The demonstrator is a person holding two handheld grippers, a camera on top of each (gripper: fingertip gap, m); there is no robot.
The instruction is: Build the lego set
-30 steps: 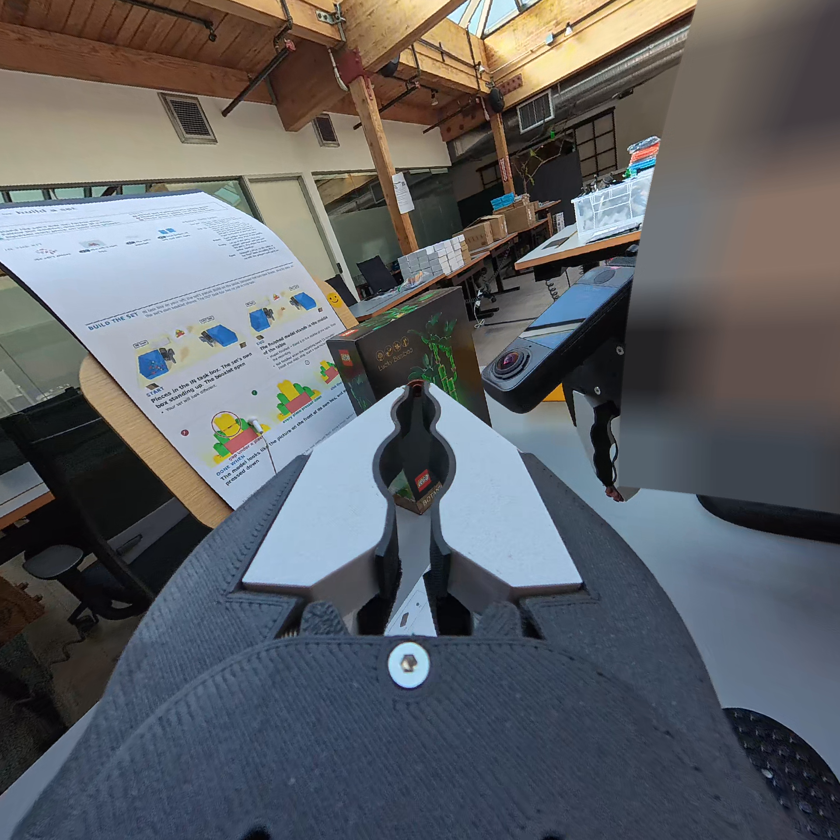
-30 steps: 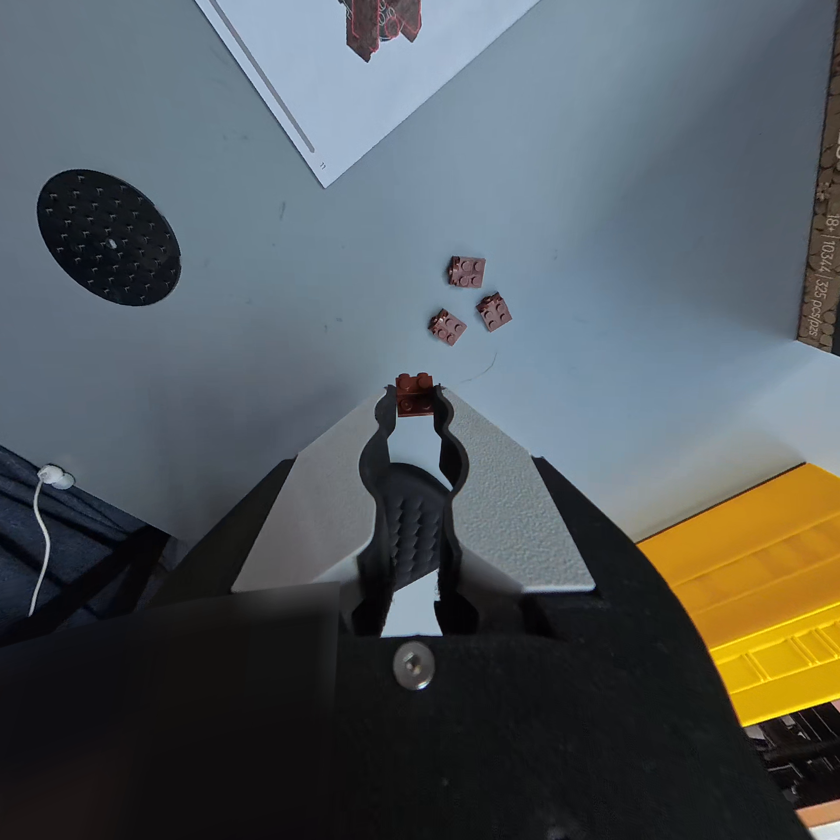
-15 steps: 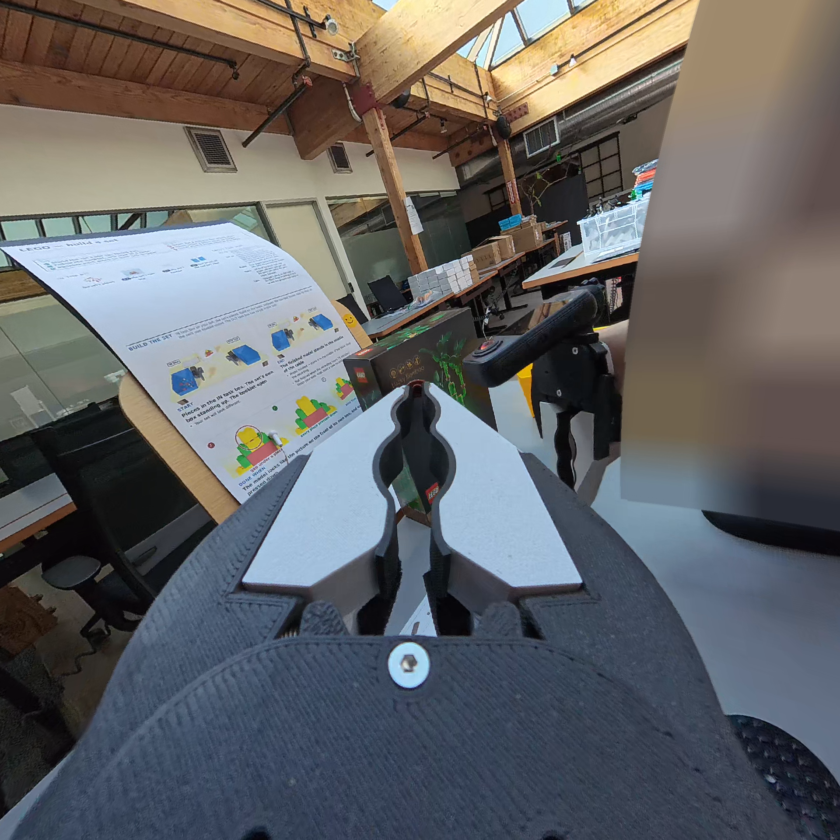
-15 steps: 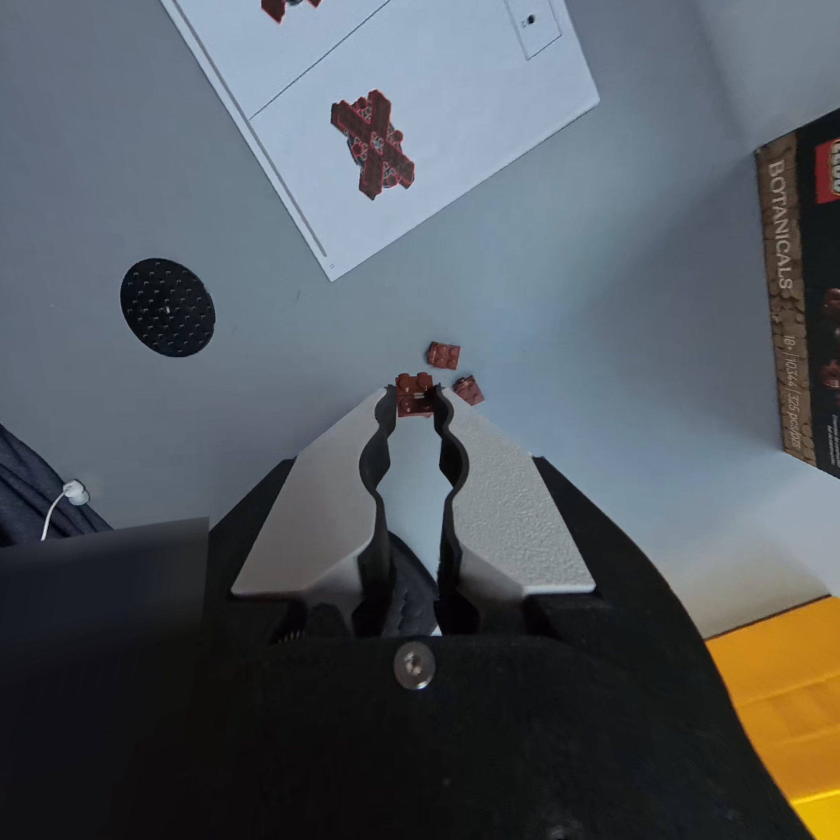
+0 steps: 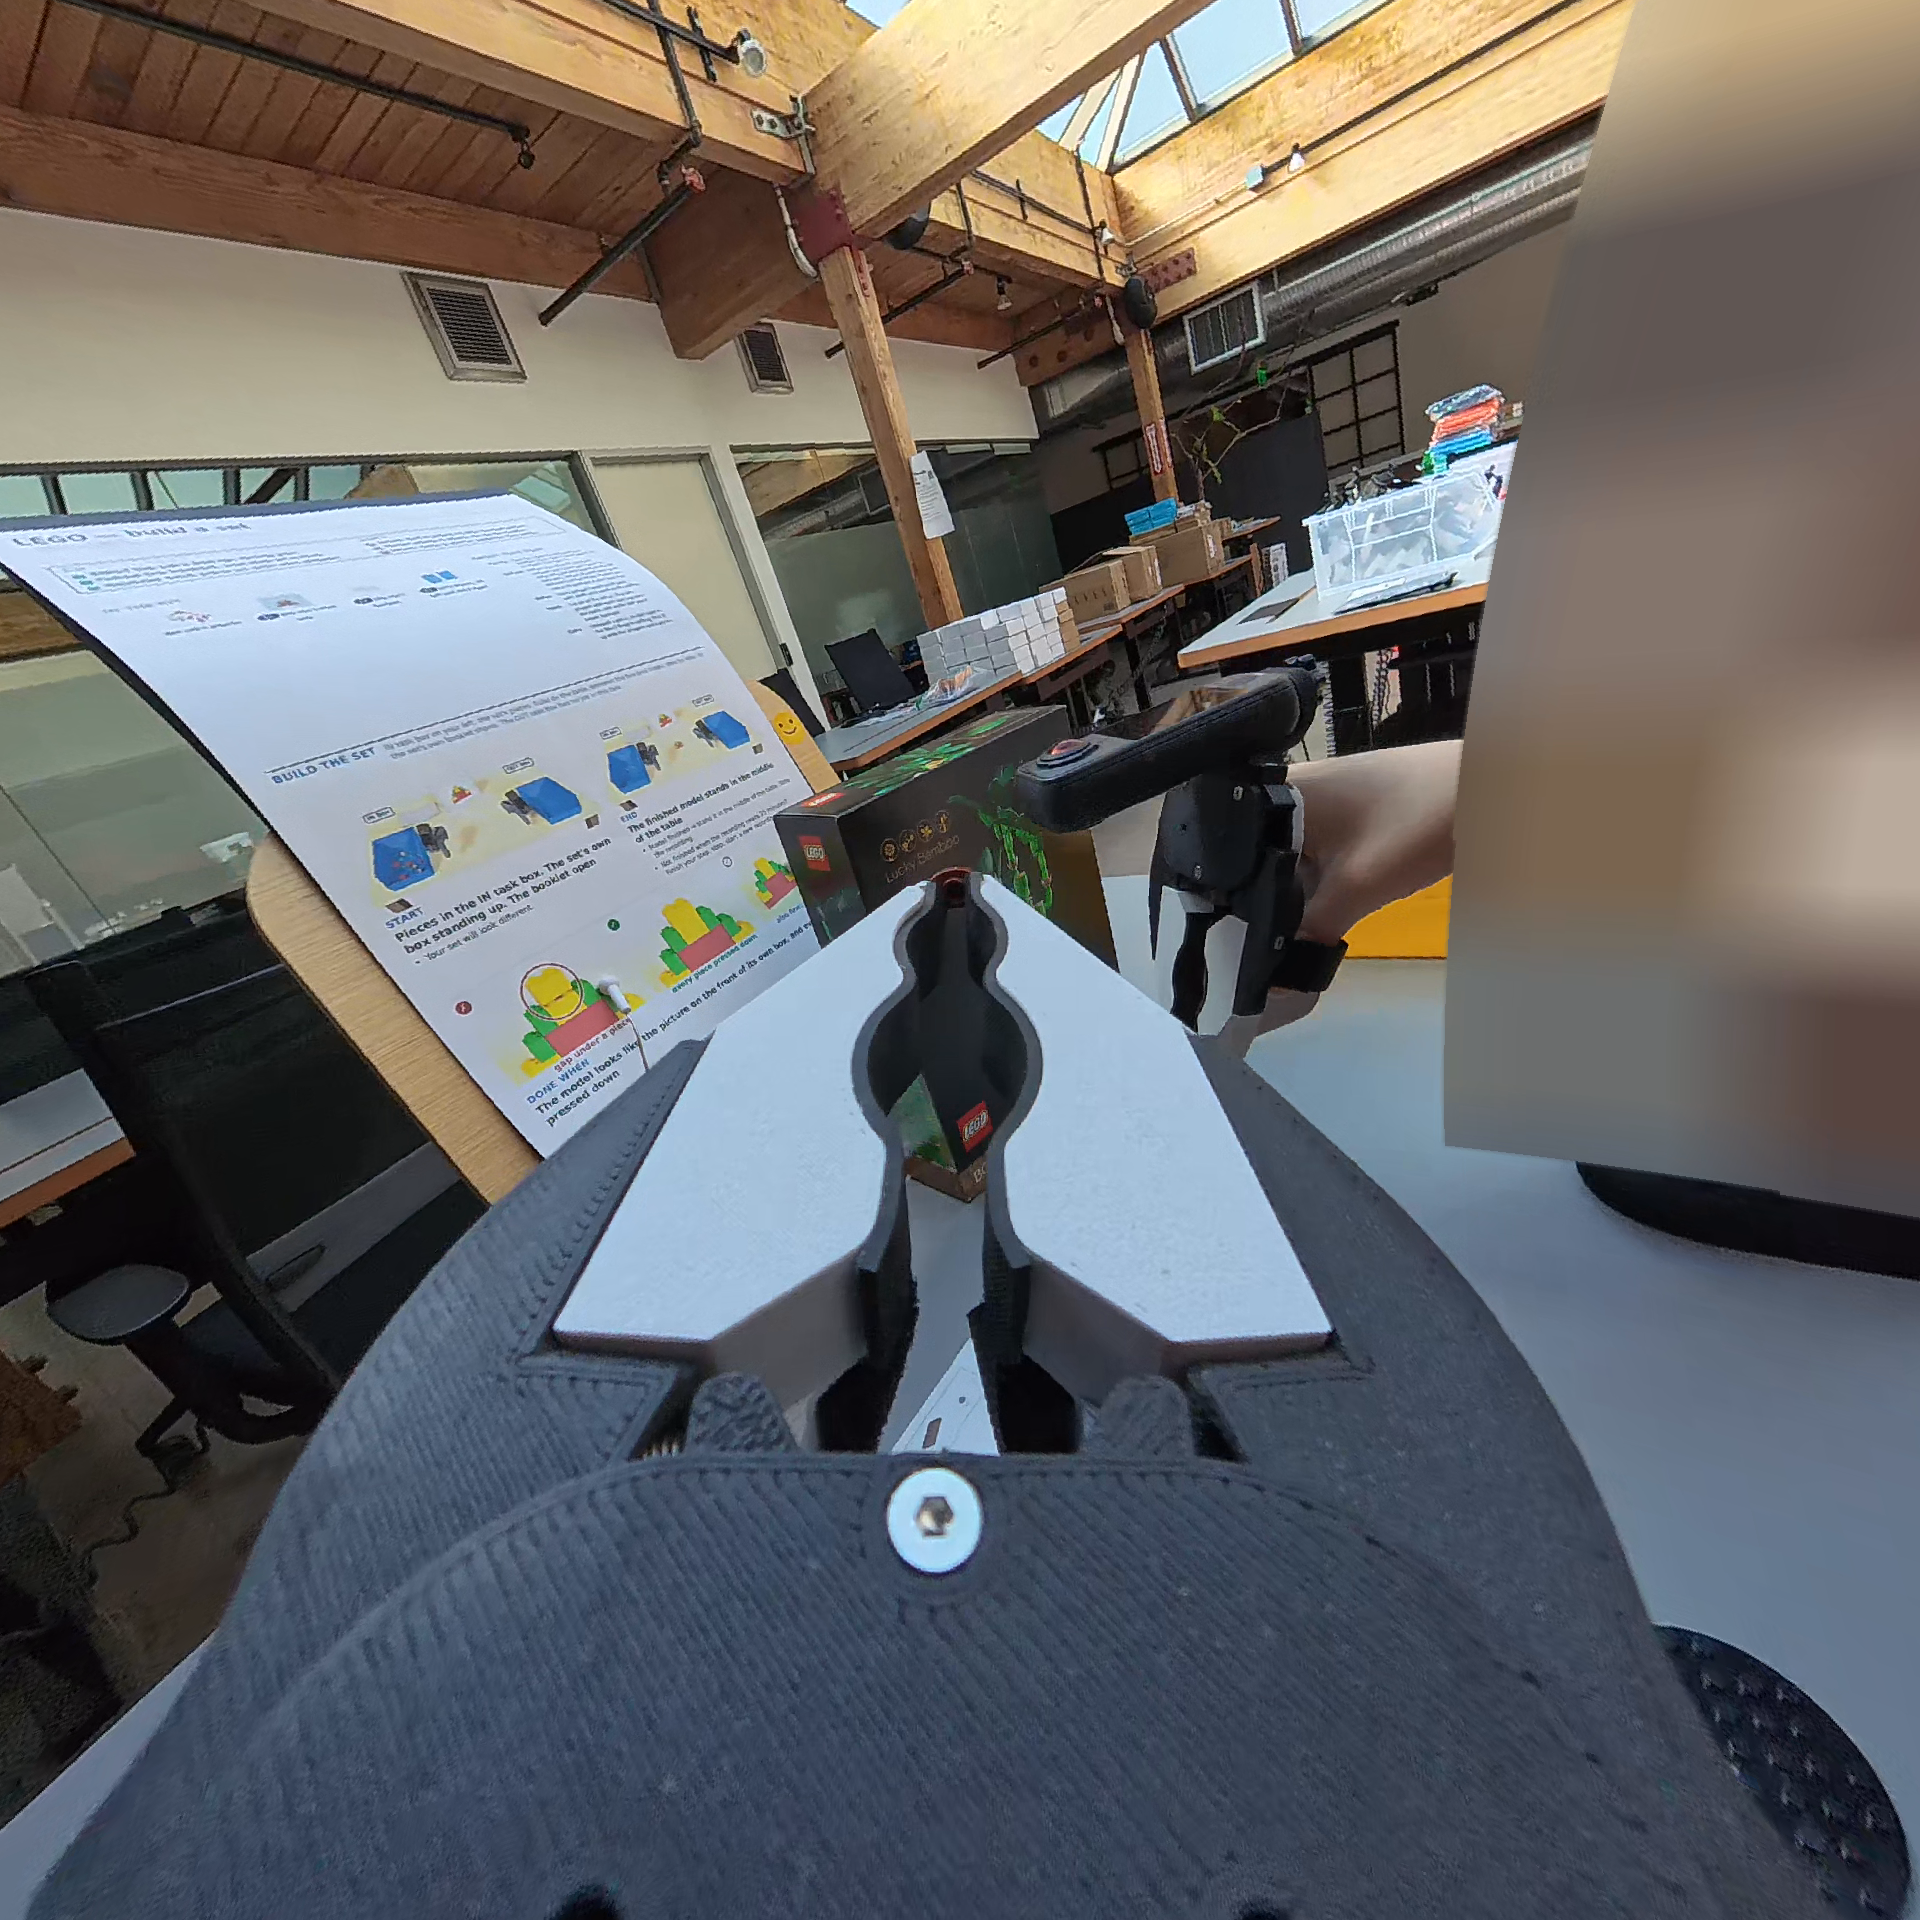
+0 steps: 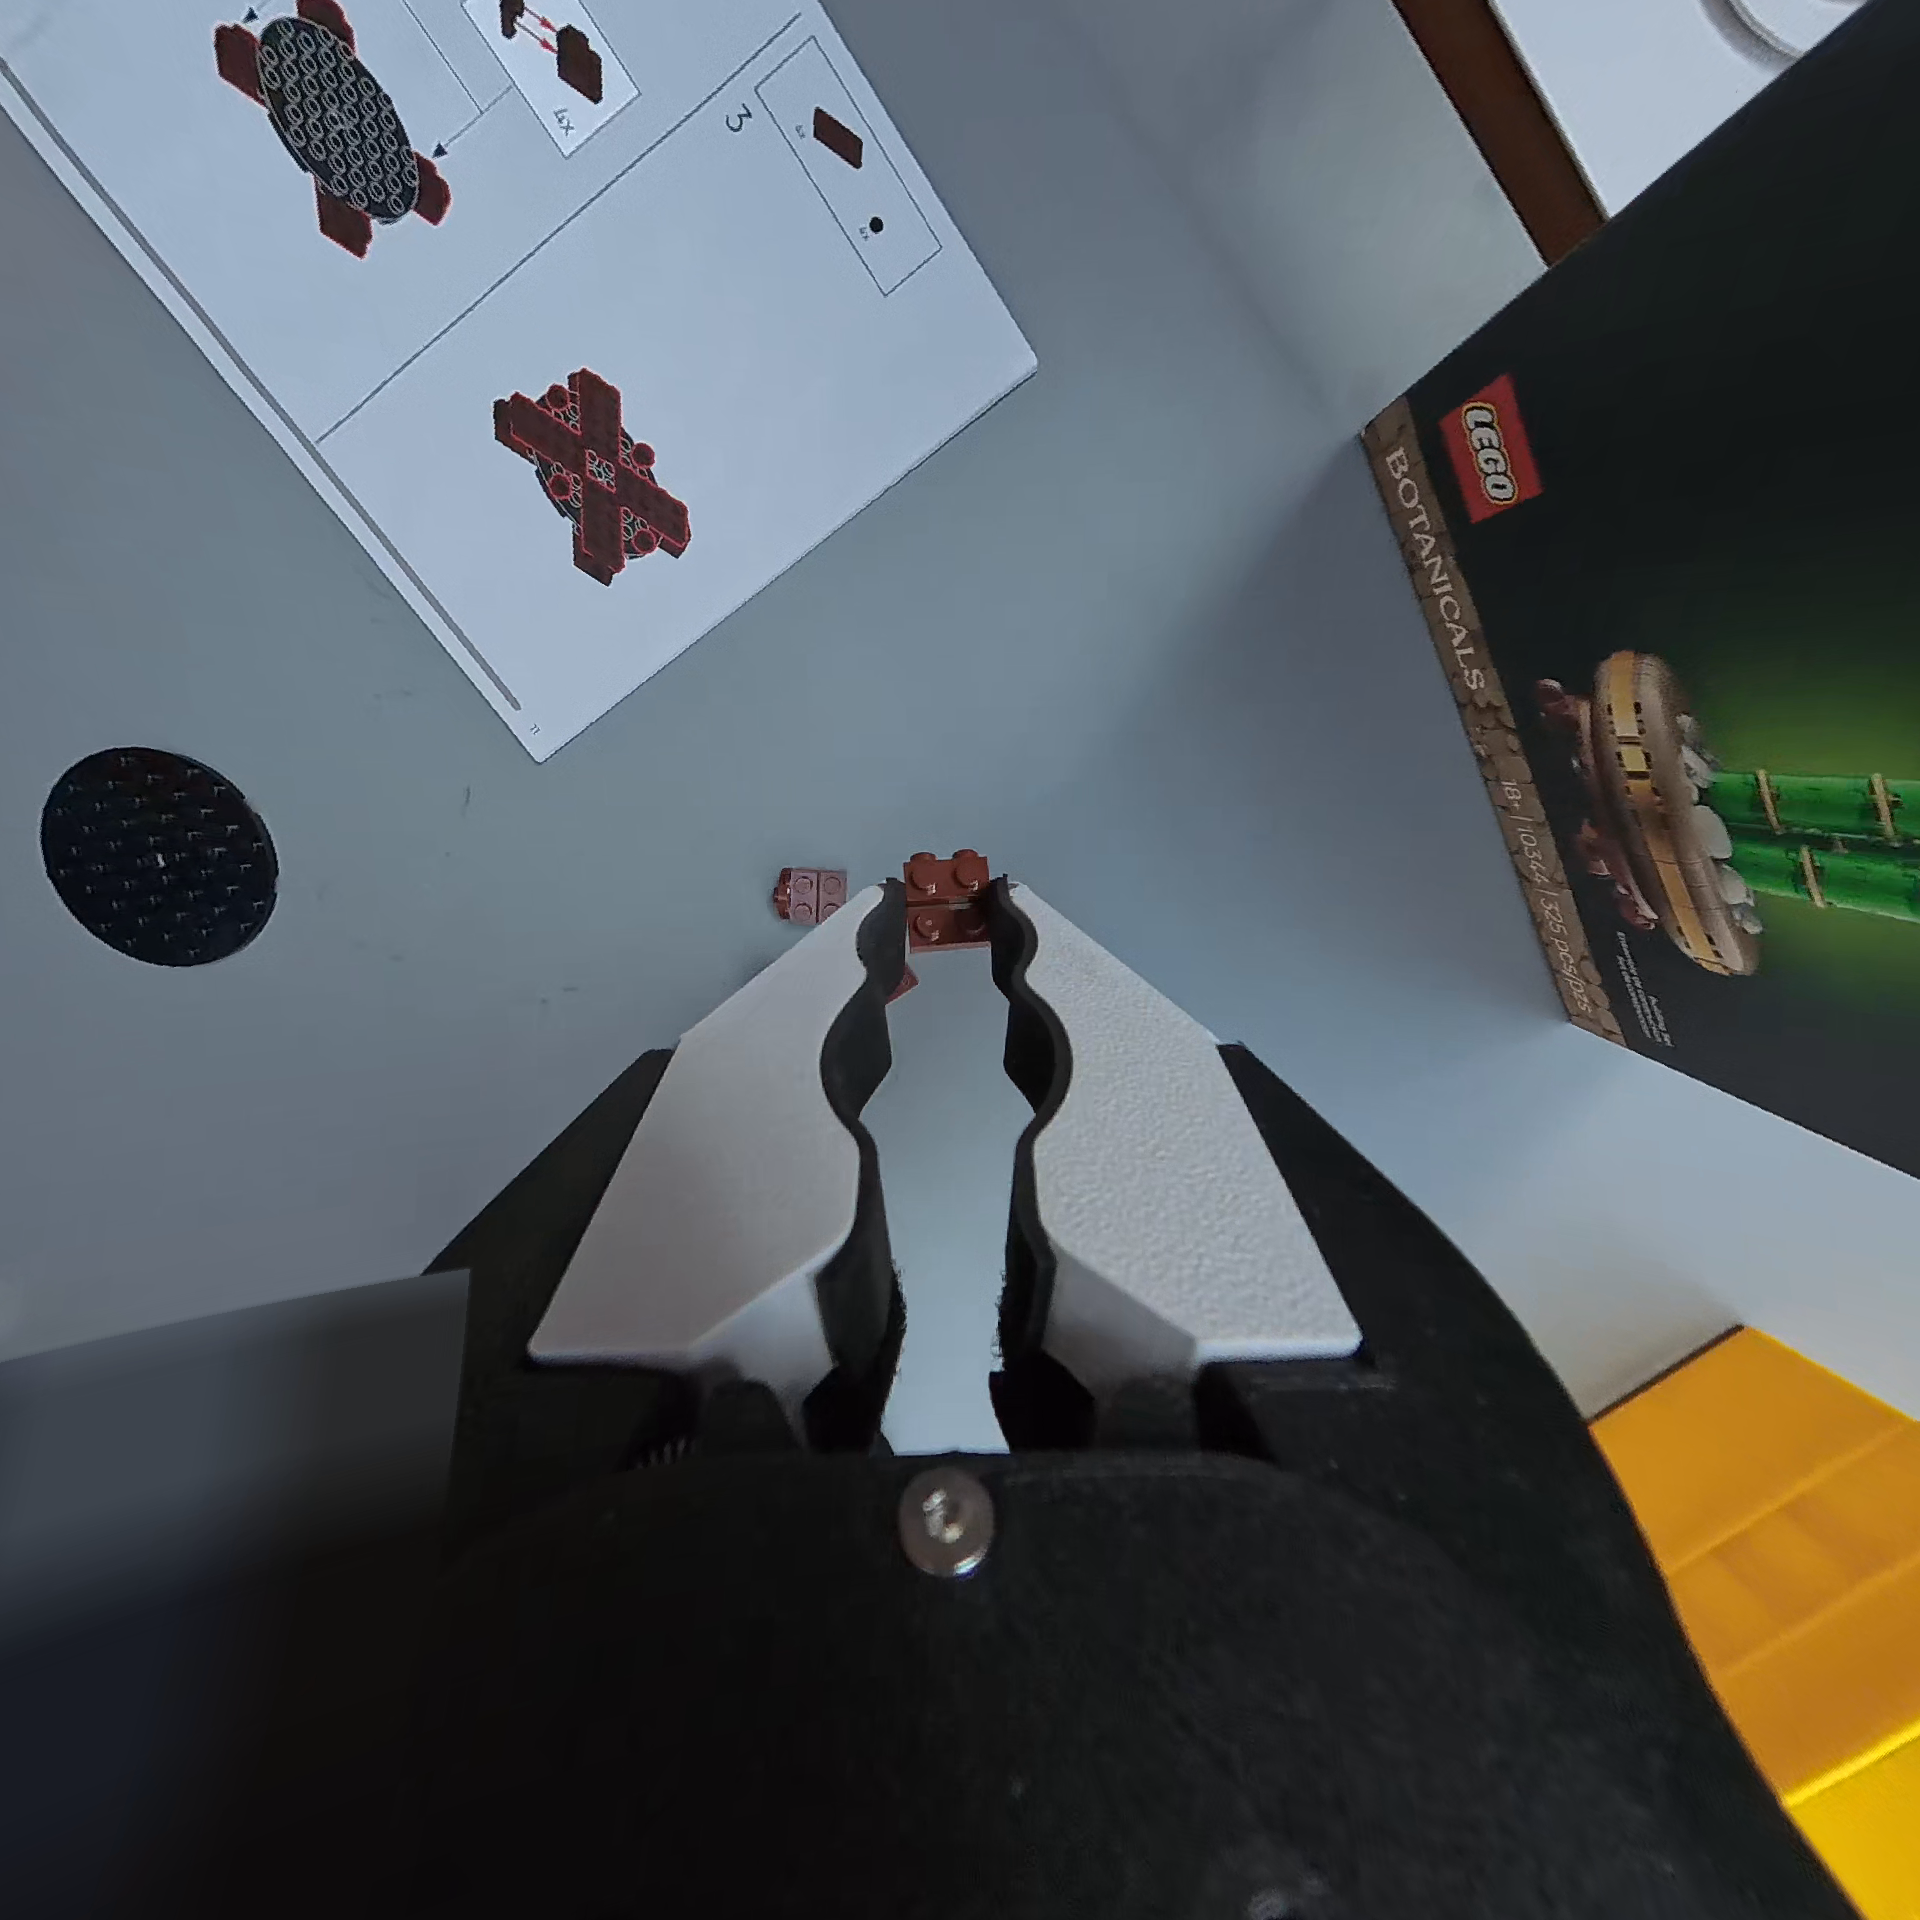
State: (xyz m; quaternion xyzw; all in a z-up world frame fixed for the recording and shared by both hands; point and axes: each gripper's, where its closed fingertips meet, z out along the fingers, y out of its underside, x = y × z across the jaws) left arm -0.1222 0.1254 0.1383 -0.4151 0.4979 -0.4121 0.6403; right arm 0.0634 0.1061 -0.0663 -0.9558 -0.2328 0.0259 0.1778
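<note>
My right gripper [image 6: 943, 899] is shut on a small reddish-brown lego piece [image 6: 945, 914] and holds it above the grey table. A loose reddish-brown plate [image 6: 810, 896] lies just left of its tip, and another piece [image 6: 902, 983] peeks out under the left finger. A black round plate [image 6: 158, 854] lies far left. The open instruction booklet [image 6: 623, 343] lies beyond. My left gripper [image 5: 951, 888] is shut, with a small reddish bit at its tips, and is raised facing the lego box [image 5: 914, 831]. The right gripper [image 5: 1216, 935] shows there, tips down.
The lego box [image 6: 1714, 623] stands at the right of the right wrist view, with a yellow bin [image 6: 1766, 1558] nearer. A curved instruction sheet on a wooden board [image 5: 468, 779] stands left of the box. The black round plate [image 5: 1787, 1766] is low right in the left wrist view. Between my right fingertips and the loose reddish-brown plate [image 6: 810, 896] there is roughly 9 cm.
My right gripper has carried its piece over the table toward the box, past the loose plates. In the left wrist view it has swung farther off and points downward. The left gripper stays shut.
</note>
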